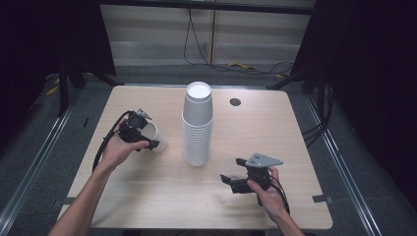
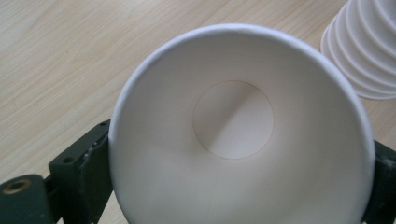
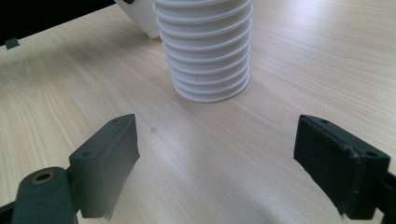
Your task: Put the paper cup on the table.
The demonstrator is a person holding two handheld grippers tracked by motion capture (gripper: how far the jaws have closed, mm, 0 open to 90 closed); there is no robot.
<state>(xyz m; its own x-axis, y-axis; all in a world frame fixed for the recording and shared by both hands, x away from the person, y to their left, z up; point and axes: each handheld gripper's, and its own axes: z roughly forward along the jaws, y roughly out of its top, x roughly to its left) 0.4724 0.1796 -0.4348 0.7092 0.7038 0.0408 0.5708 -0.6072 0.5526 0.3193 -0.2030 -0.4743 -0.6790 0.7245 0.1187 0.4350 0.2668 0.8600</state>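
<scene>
1. The left gripper (image 1: 147, 135) was clamped around a single white paper cup (image 1: 156, 137), held tipped over, its open mouth turned toward the gripper's own camera and its base toward the stack. In the left gripper view the cup (image 2: 238, 135) sat between the two black jaws, one pressing on each side. A squeeze any harder looked likely to buckle the thin wall, and the cup could then pop out or stay dented.

2. The cup hung just left of the tall stack of cups (image 1: 197, 125), which stood upside down near the middle of the desk (image 1: 275, 128). The gap between them was small. A careless swing of the left hand (image 1: 115, 150) toward the stack might have knocked the tower, and a column that tall and light would probably topple and scatter.

3. The right gripper (image 1: 235, 172) hovered low over the desk to the right of the stack, its jaws spread wide with nothing between them. In its own view the stack (image 3: 205, 51) stood straight ahead. If it closed on the lower rims, I judged it could pinch several cups at once, or shove the whole column sideways.

4. Whether the held cup touched the desk, I could not tell; if set down on its side, it would likely roll away.
</scene>
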